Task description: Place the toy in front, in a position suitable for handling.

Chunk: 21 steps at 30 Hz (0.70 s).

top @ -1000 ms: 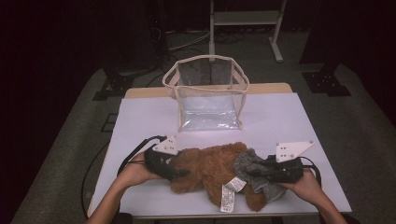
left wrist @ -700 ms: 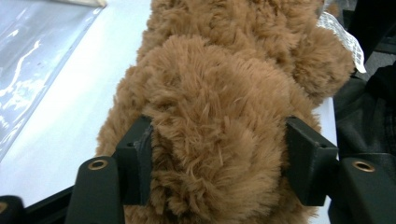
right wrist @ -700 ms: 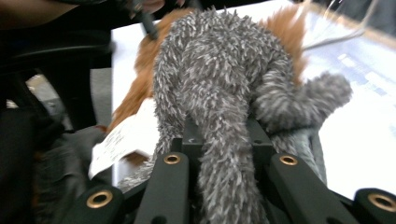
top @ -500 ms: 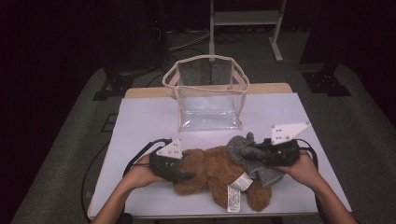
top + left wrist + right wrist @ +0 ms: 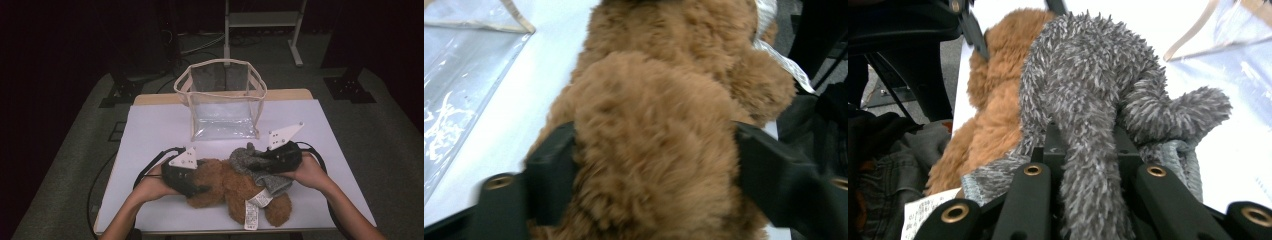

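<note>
On the white desk (image 5: 160, 125) before a clear bag (image 5: 222, 102), the right gripper (image 5: 250, 159) clamps a soft grey knit garment (image 5: 1088, 100) while the left gripper (image 5: 202, 189), jaws just widening, straddles the light, squashy brown teddy bear (image 5: 659, 125), best pinched at its plush middle.

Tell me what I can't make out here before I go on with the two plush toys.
- Brown fluffy plush bear: its face is hidden in the high view, under the left tool and the grey shaggy plush toy.
- White care label: print too small in the high view, cut by the edge in the right gripper view.
- Left gripper view: blurred; fur hides whether the pads press.
- Clear plastic bag: cut off in both gripper views.
</note>
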Available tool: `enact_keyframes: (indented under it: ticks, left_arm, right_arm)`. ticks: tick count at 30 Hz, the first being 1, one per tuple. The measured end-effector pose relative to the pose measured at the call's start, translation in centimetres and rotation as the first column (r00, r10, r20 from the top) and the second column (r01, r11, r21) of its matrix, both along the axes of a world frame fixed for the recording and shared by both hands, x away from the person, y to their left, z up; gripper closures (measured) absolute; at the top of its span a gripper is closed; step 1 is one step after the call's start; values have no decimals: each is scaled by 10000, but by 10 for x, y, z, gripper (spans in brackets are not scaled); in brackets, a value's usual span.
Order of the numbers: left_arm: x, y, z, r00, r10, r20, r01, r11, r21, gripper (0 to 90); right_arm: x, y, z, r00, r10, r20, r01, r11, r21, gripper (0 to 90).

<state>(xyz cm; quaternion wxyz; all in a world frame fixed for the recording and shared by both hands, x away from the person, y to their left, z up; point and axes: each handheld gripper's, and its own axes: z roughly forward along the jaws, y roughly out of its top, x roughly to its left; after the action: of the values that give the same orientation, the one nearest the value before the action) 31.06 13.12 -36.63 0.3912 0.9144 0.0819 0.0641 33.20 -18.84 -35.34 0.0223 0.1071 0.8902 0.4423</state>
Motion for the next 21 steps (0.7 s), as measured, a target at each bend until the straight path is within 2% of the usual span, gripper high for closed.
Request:
enact_keyframes:
  ticks: [1,2,3,6,7,8,9,10,11,12,13,16,19,21]
  left_arm:
    - [3,-1,0,9998,101,-147,-100,9999,89,127]
    - [4,-2,0,9995,188,-266,-183,9997,157,96]
    - [4,-2,0,9995,188,-266,-183,9997,157,82]
    - [8,-5,-4,9973,63,-728,-38,9994,337,68]
    - [8,-6,-6,9972,37,-742,-13,9995,324,70]
    - [5,-6,-8,9984,-217,-518,239,9988,422,159]
    - [5,-6,-8,9984,-217,-518,239,9988,422,208]
    - [2,-6,-7,9989,-395,-232,407,9977,544,259]
    - [2,-6,-7,9989,-395,-232,407,9977,544,301]
    - [0,-5,-6,9989,-468,-80,472,9970,606,329]
    - [0,-5,-6,9989,-468,-80,472,9970,606,341]
    - [-3,-2,-5,9986,-536,4,535,9966,627,352]
    - [-4,1,-7,9983,-587,55,583,9971,492,349]
    - [-4,3,-7,9985,-539,-4,539,9980,334,334]
  right_arm:
    - [-4,-6,-4,9999,-87,-135,89,9998,154,754]
    - [-5,-7,-5,9998,-108,-150,111,9997,220,754]
    - [-5,-7,-5,9998,-108,-150,111,9997,220,754]
    - [-14,-9,-7,10000,-51,-47,53,9994,344,754]
    - [-17,-8,-7,10000,-7,3,7,9994,342,754]
    - [-21,-8,-6,10000,58,22,-59,9993,369,754]
    - [-22,-7,-5,9999,109,74,-112,9993,353,754]
    - [-22,-7,-2,9998,149,113,-153,9992,364,754]
    - [-22,-7,-2,9998,149,113,-153,9992,364,754]
    - [-18,-6,5,9997,142,177,-149,9991,387,754]
    - [-18,-6,5,9997,142,177,-149,9991,387,754]
    - [-7,-4,19,9991,4,435,-20,9993,372,753]
    - [1,-3,21,9987,-153,480,136,9992,368,752]
    - [5,-2,19,9994,-162,320,150,9992,368,752]
